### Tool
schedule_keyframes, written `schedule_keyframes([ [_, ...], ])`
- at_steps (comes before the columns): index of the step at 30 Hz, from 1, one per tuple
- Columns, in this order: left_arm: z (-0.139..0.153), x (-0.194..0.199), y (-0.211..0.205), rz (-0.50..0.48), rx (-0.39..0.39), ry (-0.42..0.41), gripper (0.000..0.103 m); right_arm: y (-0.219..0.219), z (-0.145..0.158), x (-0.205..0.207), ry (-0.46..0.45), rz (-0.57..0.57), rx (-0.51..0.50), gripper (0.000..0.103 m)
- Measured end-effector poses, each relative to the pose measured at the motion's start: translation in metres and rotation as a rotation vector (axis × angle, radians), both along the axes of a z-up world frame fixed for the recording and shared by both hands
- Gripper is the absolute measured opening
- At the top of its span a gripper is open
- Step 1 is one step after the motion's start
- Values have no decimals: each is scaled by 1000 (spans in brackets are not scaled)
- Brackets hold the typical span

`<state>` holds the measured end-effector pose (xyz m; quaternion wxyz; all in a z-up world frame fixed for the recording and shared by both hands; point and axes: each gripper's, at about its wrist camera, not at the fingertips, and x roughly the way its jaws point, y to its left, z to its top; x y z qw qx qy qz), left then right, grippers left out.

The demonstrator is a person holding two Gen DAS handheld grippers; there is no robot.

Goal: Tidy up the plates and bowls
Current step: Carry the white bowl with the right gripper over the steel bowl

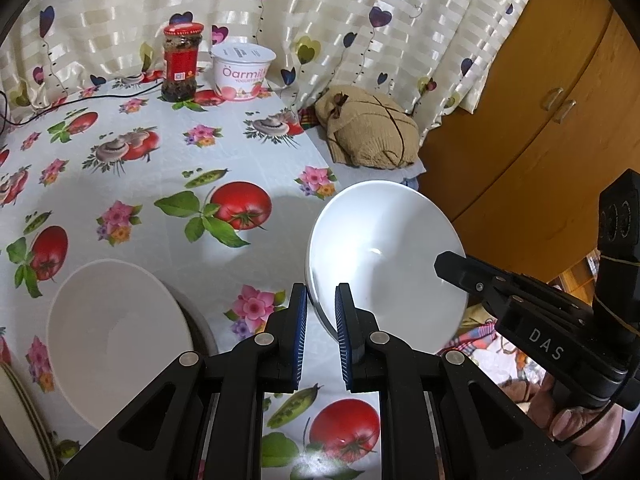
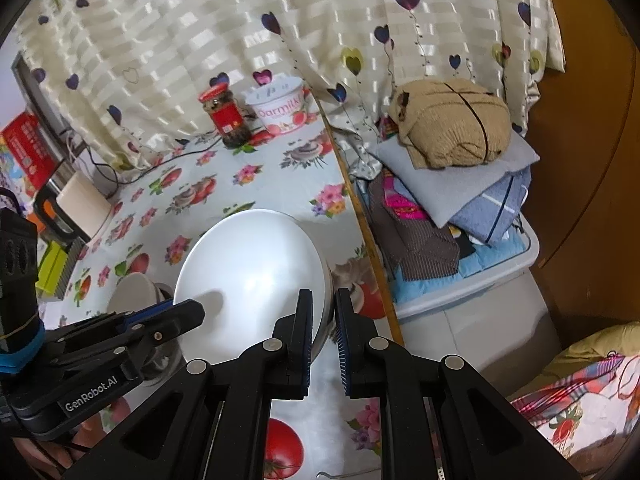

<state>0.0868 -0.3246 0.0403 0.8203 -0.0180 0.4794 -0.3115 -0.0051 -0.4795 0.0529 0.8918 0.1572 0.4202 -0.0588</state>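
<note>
Holds the left gripper [image 1: 322, 320] narrowed onto the near rim of the white bowl [image 1: 384, 264], blue pads [image 1: 301, 332] on either side of that rim. Holds the right gripper [image 2: 324, 324] likewise, narrow and pinching the same bowl's rim on its right side. Keeps the bowl tipped steeply on edge, hollow turned toward the left wrist camera, over the right edge of the table [image 1: 168, 184] with its tomato-and-flower cloth. Cannot tell whether the bowl's low edge touches the cloth.

Left of the white bowl, and apart from it, shows a second bowl [image 1: 116, 332] upright on the cloth, seated on something dark-rimmed. Further left of that, at the frame's edge, shows a stack of plates [image 1: 16, 420].

Well beyond the white bowl, at the table's back, shows a jar [image 1: 181, 64] with a red lid just beside a yogurt tub [image 1: 243, 72], both in front of a heart-print curtain [image 1: 360, 8]. Beyond and right of the bowl, off the table, shows a tan bundle [image 1: 368, 128] on folded clothes [image 2: 460, 208], with a wooden cupboard [image 1: 540, 120] further right
</note>
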Motion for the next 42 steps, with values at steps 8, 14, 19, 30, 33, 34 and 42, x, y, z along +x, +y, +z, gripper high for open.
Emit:
schedule_keyframes([
  [8, 13, 0, 17, 33, -11, -20, 15, 16, 14, 4, -20, 30, -21, 12],
  [14, 22, 2, 35, 68, -16, -38, 15, 32, 23, 10, -34, 62, -32, 12],
  [19, 25, 1, 50, 94, -19, -44, 15, 46, 26, 15, -38, 90, -36, 12],
  [30, 30, 0, 85, 152, -21, -52, 15, 79, 36, 26, -50, 154, -53, 12],
  [33, 31, -2, 95, 170, -23, -55, 15, 89, 37, 28, -52, 172, -56, 12],
  [34, 31, -2, 99, 176, -23, -56, 15, 92, 37, 29, -52, 178, -56, 12],
  [42, 30, -4, 121, 218, -18, -57, 15, 114, 34, 35, -45, 224, -53, 12],
])
